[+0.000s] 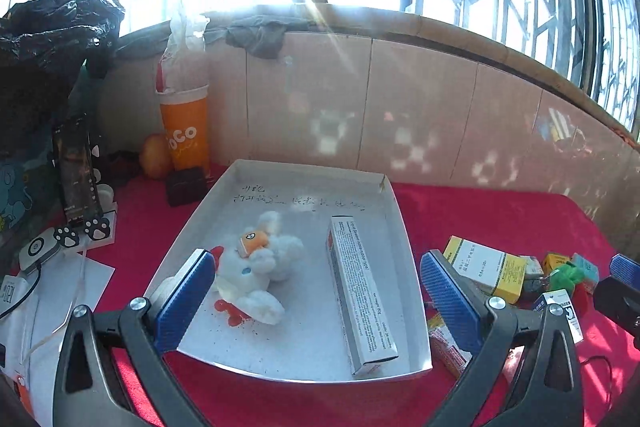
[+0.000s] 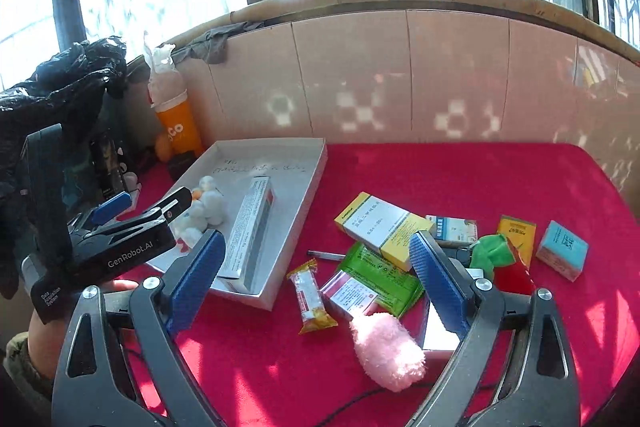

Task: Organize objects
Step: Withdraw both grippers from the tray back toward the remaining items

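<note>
The white tray [image 1: 394, 223] sits on the red worktop [image 2: 460, 179] as the collecting place. It already holds a white plush rabbit [image 1: 260, 263] at its left and a long grey carton [image 1: 360, 291] lying lengthwise at its right. That suggests sorted things go inside, while the unsorted ones lie loose just beside its right edge: a yellow-and-white box [image 2: 382, 225], a green packet [image 2: 384, 277], a snack bar [image 2: 314, 301], a pink fluffy toy [image 2: 388, 351] and a pale blue box [image 2: 562, 250].

The left gripper [image 1: 316, 299] hovers over the tray's near edge, tilted downward, fingers wide apart and empty. The right gripper [image 2: 316, 281] hangs over the loose pile, also angled down, fingers spread with nothing clamped, seemingly ready to choose the next piece.
</note>
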A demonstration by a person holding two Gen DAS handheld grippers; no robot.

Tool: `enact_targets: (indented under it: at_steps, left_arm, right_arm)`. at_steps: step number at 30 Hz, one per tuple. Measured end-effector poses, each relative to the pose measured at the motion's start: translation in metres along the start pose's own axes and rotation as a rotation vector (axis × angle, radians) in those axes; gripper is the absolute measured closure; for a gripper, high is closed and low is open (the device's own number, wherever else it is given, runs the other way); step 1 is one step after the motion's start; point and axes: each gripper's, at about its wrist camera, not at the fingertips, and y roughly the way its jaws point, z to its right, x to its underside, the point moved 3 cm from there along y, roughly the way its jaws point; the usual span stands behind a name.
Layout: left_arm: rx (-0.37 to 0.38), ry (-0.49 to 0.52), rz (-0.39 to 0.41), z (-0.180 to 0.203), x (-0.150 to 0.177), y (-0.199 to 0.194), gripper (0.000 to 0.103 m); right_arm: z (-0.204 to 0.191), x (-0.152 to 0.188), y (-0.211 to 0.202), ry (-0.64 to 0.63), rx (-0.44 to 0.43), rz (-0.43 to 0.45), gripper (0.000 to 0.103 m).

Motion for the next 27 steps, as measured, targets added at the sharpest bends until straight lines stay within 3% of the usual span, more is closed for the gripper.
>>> enact_targets:
  at_steps: [10,15,18,22,27]
  left_arm:
    - [0.058,0.107,-0.033,0.045,0.015,-0.005,0.0]
    - [0.15,0.144,-0.061,0.062,0.026,-0.006,0.0]
    - [0.206,0.225,-0.099,0.081,0.037,-0.003,0.0]
    - [0.281,0.32,-0.172,0.113,0.061,0.0,0.0]
    - [0.385,0.396,-0.267,0.147,0.091,0.004,0.0]
  right_arm:
    - [0.092,0.014,-0.04,0.217,0.084,0.05,0.009]
    - [0.131,0.02,-0.06,0.286,0.122,0.11,0.009]
    - [0.157,0.027,-0.068,0.339,0.149,0.123,0.009]
    - [0.178,0.038,-0.06,0.357,0.177,0.068,0.009]
    - [0.159,0.05,-0.019,0.268,0.116,-0.076,0.014]
